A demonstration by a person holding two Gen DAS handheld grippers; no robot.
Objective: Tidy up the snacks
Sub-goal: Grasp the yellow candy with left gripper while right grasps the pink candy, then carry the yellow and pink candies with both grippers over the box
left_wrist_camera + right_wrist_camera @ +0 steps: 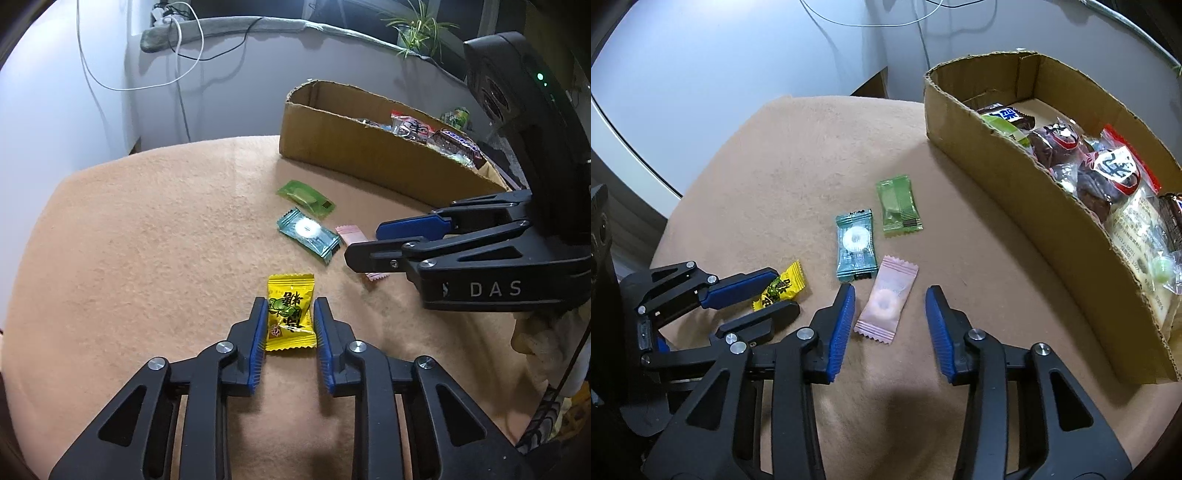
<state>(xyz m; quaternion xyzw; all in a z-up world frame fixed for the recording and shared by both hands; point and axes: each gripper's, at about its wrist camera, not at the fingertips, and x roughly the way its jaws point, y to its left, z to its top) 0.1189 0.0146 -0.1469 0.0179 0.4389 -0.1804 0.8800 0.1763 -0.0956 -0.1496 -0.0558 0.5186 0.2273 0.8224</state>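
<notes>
A yellow candy (290, 325) lies on the tan cloth, and my left gripper (290, 302) is shut on it, blue pads pressed against its two long sides. The right wrist view shows the same left gripper (785, 291) with the yellow candy (792, 280) between its fingers. My right gripper (891, 288) stands open over a pink candy (886, 301), a gap showing on each side of the wrapper. In the left wrist view the right gripper (364, 242) hides most of the pink candy (349, 234). A teal candy (856, 245) and a green candy (898, 208) lie just beyond.
A long cardboard box (1015, 199) holding several wrapped snacks stands at the right on the cloth (775, 184). The table edge curves round at the left, with a pale wall and hanging cables behind. A potted plant (417, 26) sits on the sill.
</notes>
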